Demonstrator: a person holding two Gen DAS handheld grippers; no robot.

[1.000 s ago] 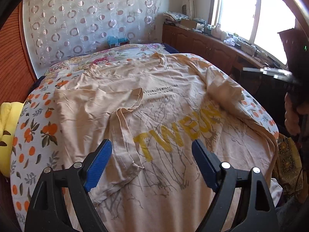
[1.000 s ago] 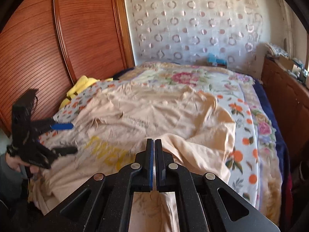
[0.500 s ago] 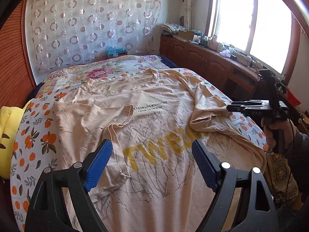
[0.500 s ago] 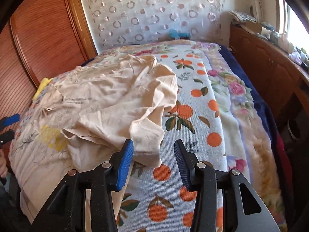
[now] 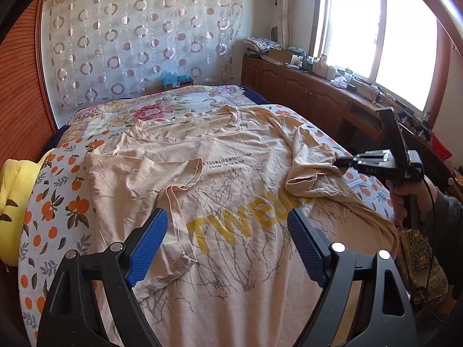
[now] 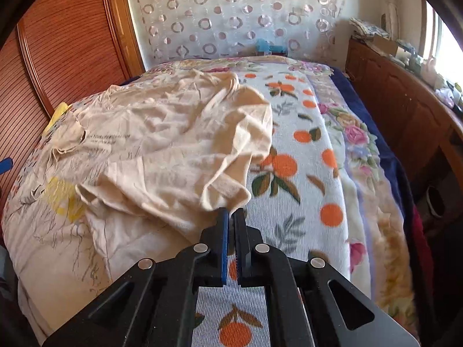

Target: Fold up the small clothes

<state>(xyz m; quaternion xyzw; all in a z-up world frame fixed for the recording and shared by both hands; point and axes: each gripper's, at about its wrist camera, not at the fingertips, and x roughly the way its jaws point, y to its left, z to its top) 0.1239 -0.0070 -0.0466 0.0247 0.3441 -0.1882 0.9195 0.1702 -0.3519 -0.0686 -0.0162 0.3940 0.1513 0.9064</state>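
Note:
A beige T-shirt (image 5: 231, 179) with yellow letters lies spread on the bed, its left sleeve folded inward. It also shows in the right wrist view (image 6: 162, 150). My left gripper (image 5: 227, 243) is open and empty, hovering above the shirt's lower front. My right gripper (image 6: 230, 217) is shut on the tip of the shirt's right sleeve (image 6: 228, 195), near the bed's right side. In the left wrist view the right gripper (image 5: 341, 162) pinches that sleeve (image 5: 312, 170).
The bed has a floral and orange-print cover (image 6: 303, 173). A yellow cloth (image 5: 14, 190) lies at the bed's left edge by the wooden wall. A wooden cabinet (image 5: 303, 95) with clutter runs along the right under the window.
My right gripper let go of the shirt, opened beside the right sleeve, then shut on the sleeve's tip. My left gripper stayed open and pulled back a little.

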